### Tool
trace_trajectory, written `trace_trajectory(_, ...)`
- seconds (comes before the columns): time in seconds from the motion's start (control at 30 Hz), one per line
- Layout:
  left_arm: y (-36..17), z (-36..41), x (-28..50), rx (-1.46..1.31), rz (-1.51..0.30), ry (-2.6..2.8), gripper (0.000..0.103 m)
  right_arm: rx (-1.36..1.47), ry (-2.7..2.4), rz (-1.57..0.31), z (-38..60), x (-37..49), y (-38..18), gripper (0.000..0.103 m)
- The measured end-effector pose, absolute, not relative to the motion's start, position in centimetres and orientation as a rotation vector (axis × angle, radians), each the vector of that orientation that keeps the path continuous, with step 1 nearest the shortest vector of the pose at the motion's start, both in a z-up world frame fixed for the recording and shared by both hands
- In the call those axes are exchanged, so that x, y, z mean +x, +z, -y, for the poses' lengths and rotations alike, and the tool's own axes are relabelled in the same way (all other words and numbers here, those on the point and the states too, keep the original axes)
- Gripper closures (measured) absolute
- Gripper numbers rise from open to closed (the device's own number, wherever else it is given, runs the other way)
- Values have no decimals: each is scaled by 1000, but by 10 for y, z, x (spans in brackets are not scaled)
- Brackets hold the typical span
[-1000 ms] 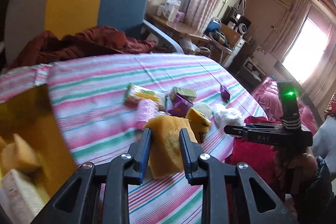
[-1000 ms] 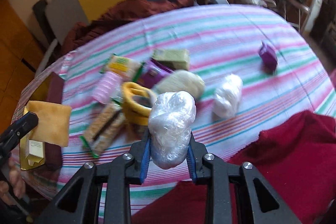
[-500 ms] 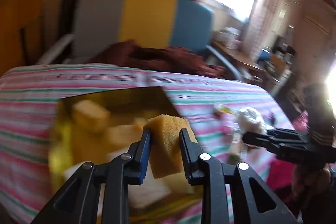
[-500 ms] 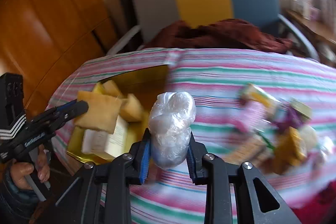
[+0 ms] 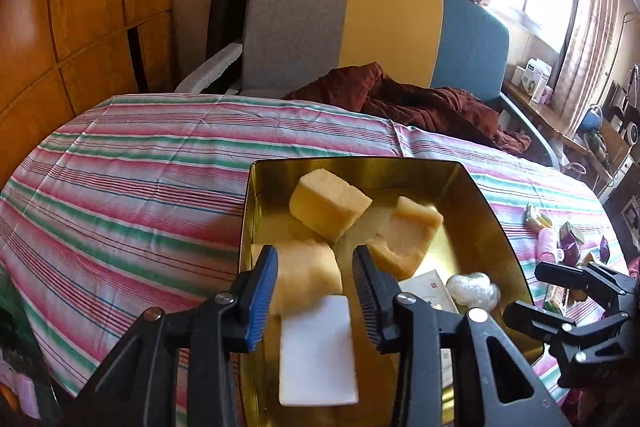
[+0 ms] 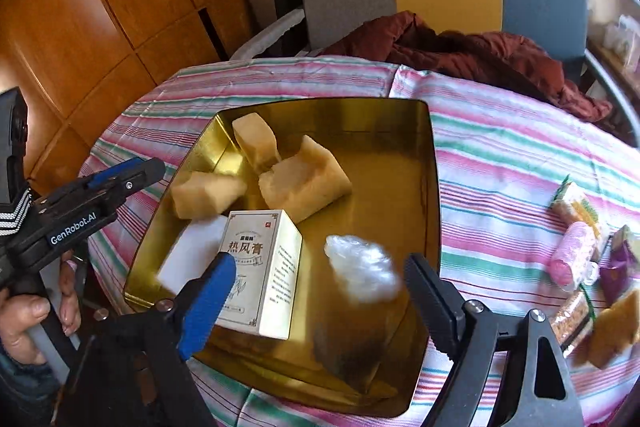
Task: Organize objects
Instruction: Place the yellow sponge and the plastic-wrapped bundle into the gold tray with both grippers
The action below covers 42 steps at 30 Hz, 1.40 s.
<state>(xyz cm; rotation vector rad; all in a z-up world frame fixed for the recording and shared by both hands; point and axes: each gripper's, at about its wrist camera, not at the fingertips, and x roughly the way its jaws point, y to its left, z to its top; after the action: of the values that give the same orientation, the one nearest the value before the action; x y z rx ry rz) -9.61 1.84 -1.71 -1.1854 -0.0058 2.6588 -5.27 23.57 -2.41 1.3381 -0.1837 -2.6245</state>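
A gold tin [image 5: 352,163] [image 6: 320,103] sits on the striped tablecloth and holds yellow sponge chunks [image 5: 328,211] [image 6: 304,179], a white block [image 5: 316,351] and a printed carton [image 6: 260,267]. My left gripper [image 5: 316,283] [image 6: 154,171] hovers over the tin's near side with its jaws opening. A yellow sponge [image 5: 308,279] lies loose between them, with a gap at the right pad. My right gripper [image 6: 320,283] [image 5: 528,293] hangs over the tin with its jaws opening wide. A clear-wrapped white ball [image 6: 364,275] [image 5: 472,287] is blurred between them, touching neither pad.
Loose snack packets and a pink roll [image 6: 576,255] [image 5: 552,239] lie on the cloth to the right. A maroon jacket [image 5: 420,103] rests on the grey, yellow and blue chair [image 5: 360,27] behind the table. Wooden panels stand at left. A person's hand [image 6: 24,315] holds the left gripper.
Both grippers swung left from the pile of items to above the gold tin. Their jaws parted, and the sponge and the wrapped ball came free of the pads.
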Motion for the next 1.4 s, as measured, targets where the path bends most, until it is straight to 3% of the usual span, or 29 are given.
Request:
trace_trajectory(0.27,9,-23,-65,-1092,13,2693,61,1089,-2837,4,-220,-11,4,0)
trace_trajectory(0.5,26,-26,-33,-1046,-6,2741,60,1031,-3009,-70,-213,7,11,0)
trace_trajectory(1.4,31,-78,11,-972,-197,2675,60,1057,-3216,129,-287,55,22,0)
